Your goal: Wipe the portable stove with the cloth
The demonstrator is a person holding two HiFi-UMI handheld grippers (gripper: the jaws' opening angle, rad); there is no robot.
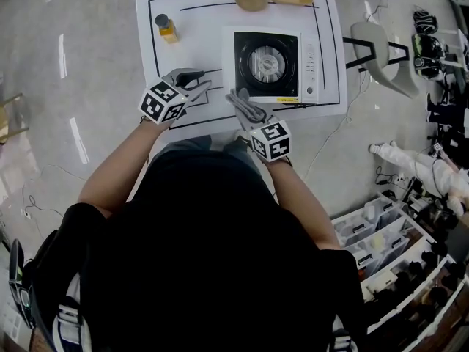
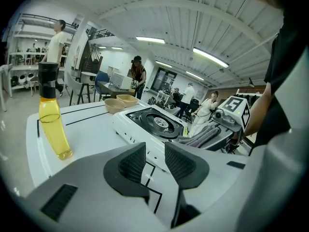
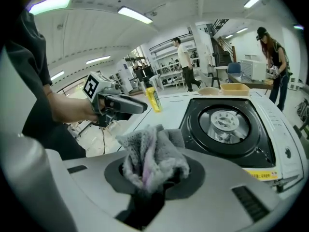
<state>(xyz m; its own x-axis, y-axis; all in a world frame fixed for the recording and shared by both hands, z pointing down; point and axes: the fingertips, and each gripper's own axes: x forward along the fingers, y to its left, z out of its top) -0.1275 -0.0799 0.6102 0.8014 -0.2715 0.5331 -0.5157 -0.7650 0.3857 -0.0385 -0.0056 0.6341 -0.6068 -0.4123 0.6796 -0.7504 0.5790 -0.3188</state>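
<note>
At the upper left of the head view a yellow bottle (image 1: 167,28) stands on the white table (image 1: 190,6), well clear. The left gripper (image 1: 193,85) hovers left of centre, jaws only narrowly apart and empty. The right gripper (image 3: 154,174) is clamped on the grey cloth (image 3: 152,156), bunched just at the front-left corner of the portable stove (image 1: 267,64), possibly not touching it yet. To wipe well, press the wad flat onto the white casing, sweep rightward in overlapping passes, and skirt the burner ring (image 3: 225,122) so the cloth doesn't snag.
</note>
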